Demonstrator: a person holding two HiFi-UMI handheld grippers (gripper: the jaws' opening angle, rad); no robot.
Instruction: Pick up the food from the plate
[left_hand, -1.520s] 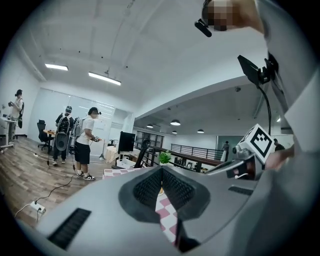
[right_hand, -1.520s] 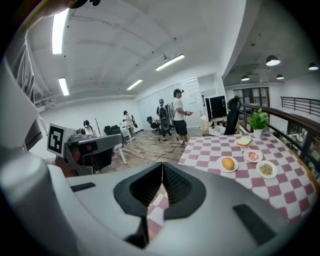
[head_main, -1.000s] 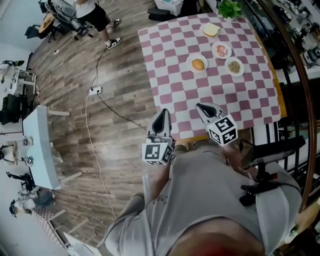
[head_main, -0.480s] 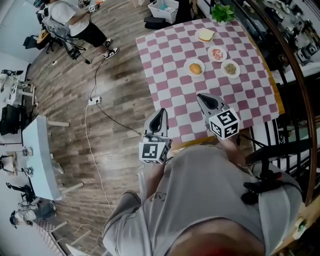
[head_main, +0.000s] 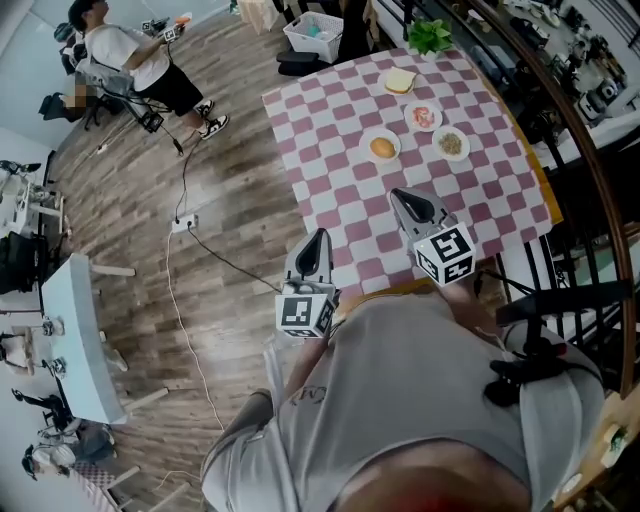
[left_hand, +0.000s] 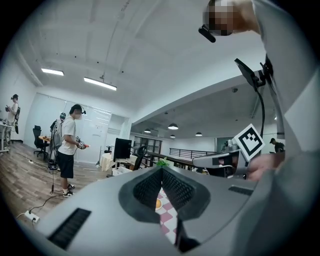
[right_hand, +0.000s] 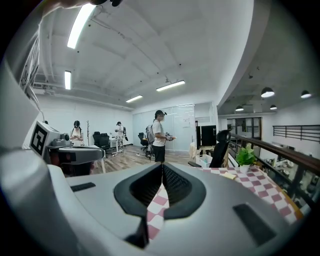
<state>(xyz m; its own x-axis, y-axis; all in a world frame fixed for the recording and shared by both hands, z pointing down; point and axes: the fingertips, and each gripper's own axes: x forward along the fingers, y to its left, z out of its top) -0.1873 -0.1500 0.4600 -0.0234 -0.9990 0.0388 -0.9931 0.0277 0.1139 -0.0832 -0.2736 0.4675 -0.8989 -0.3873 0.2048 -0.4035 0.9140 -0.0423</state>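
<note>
Overhead: left gripper (head_main: 319, 236) beside checkered table (head_main: 320, 120), right gripper (head_main: 400, 196) above its near edge, both with jaws pressed together, holding nothing; plates of food (head_main: 383, 148) well beyond.

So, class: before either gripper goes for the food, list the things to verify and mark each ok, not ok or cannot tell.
1. Food waiting on plates: ok; a bun, a bread slice and two other servings are there.
2. Fingers of right gripper open for a grasp: not ok; shut, empty.
3. Fingers of left gripper open: not ok; shut, empty.
4. Grippers close to the food: not ok; both hang at the near end of the checkered cloth, apart from the plates.
5. Cloth between grippers and plates bare: ok.
6. Which food to take: cannot tell.
</note>
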